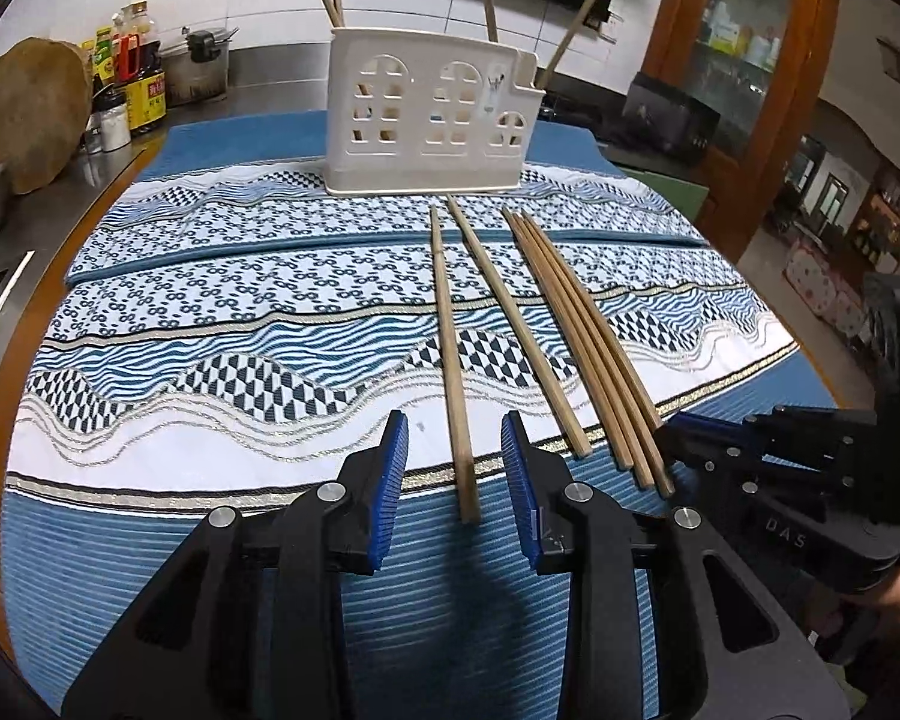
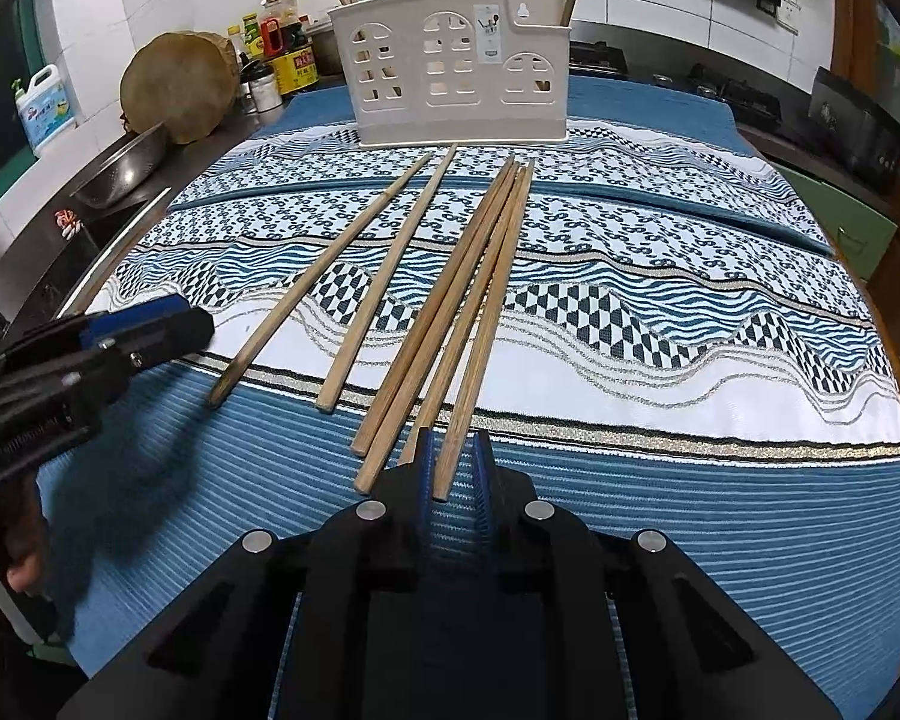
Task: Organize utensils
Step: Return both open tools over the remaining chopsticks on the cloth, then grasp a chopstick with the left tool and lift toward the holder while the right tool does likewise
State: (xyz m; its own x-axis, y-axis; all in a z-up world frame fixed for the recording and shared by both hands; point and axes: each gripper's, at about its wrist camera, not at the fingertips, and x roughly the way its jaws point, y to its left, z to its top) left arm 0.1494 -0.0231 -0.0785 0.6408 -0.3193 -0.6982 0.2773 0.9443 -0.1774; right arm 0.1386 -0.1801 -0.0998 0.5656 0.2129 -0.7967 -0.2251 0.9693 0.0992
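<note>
Pick-up step, judging by position. Left gripper (image 1: 455,468) wide open astride leftmost loose wooden chopstick (image 1: 450,360), lower centre; right gripper (image 2: 455,468) narrowly parted around rightmost wooden chopstick (image 2: 486,324), nothing clamped. Next: close, lift toward white plastic windowed holder (image 1: 429,114), top centre.

Cream holder (image 1: 426,114); tan chopsticks (image 2: 390,276); blue-white patterned cloth (image 1: 210,312).
</note>
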